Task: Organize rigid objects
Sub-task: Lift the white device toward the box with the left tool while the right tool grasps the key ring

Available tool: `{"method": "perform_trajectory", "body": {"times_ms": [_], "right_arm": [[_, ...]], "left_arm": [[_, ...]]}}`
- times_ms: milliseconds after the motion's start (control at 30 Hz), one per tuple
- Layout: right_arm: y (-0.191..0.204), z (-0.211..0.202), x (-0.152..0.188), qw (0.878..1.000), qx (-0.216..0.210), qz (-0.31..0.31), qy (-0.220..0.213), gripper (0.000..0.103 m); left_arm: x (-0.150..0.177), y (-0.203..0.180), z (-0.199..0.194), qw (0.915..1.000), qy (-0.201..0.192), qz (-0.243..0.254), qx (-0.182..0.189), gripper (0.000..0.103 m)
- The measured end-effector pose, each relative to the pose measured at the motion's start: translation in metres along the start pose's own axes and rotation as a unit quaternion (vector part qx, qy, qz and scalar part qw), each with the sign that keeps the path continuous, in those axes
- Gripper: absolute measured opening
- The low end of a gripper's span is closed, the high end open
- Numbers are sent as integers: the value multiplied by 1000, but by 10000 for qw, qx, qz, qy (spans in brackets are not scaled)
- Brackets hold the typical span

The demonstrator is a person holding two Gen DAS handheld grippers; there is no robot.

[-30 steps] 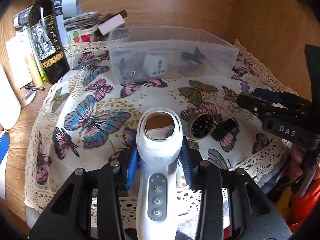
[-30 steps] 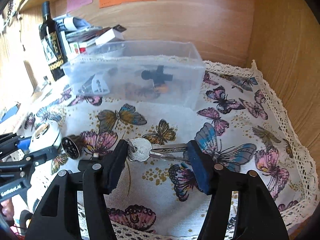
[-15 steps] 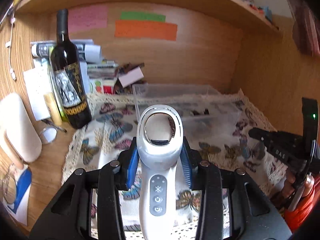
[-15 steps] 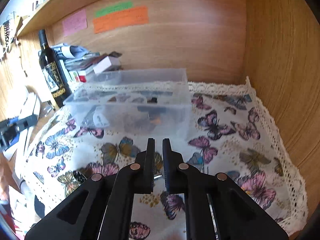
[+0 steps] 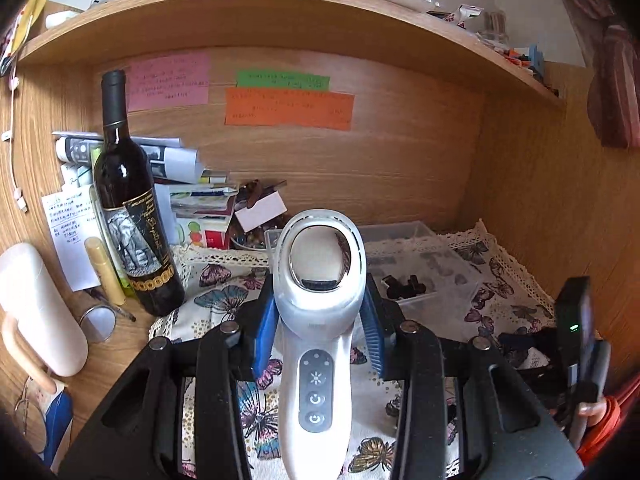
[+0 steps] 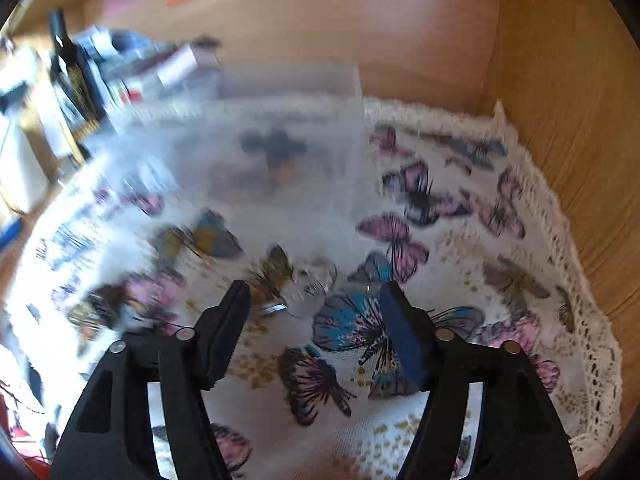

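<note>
Above the bench, my left gripper (image 5: 320, 320) clamps the white handheld device (image 5: 318, 344) for binning; right gripper (image 6: 316, 320) jaws gape, empty.

The clear bin (image 5: 416, 272) sits on the butterfly cloth (image 5: 224, 300), with small parts (image 5: 404, 286) inside. A bottle (image 5: 132, 220) stands to its left (off the cloth), a paper stack (image 5: 200, 204) behind.
</note>
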State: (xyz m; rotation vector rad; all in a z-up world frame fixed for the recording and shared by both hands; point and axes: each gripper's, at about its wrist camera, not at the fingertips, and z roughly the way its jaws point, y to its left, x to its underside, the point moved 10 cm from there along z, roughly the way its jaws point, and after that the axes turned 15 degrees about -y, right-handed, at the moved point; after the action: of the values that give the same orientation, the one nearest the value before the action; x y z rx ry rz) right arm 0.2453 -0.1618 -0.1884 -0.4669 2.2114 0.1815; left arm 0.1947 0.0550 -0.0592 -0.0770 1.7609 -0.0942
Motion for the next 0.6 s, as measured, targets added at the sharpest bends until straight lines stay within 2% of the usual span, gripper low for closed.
{"method": "perform_trajectory", "body": {"times_ms": [67, 167, 233, 333, 567, 600], "right_arm": [[-4, 2, -2, 9994, -145, 305, 30, 67], [-10, 4, -3, 9992, -49, 392, 66, 64], [-10, 5, -4, 9997, 92, 231, 40, 44], [-6, 3, -4, 9999, 139, 92, -23, 30], [0, -17, -14, 9991, 125, 151, -371, 28], [2, -23, -19, 9990, 74, 150, -412, 4]], "left_arm": [[0, -2, 2, 10000, -21, 49, 17, 38], [1, -5, 5, 9999, -4, 92, 71, 39], [1, -6, 7, 9999, -3, 116, 75, 38], [0, -5, 10, 9999, -34, 152, 52, 38], [-28, 1, 14, 9995, -299, 134, 11, 39], [-33, 2, 15, 9993, -344, 118, 13, 39]]}}
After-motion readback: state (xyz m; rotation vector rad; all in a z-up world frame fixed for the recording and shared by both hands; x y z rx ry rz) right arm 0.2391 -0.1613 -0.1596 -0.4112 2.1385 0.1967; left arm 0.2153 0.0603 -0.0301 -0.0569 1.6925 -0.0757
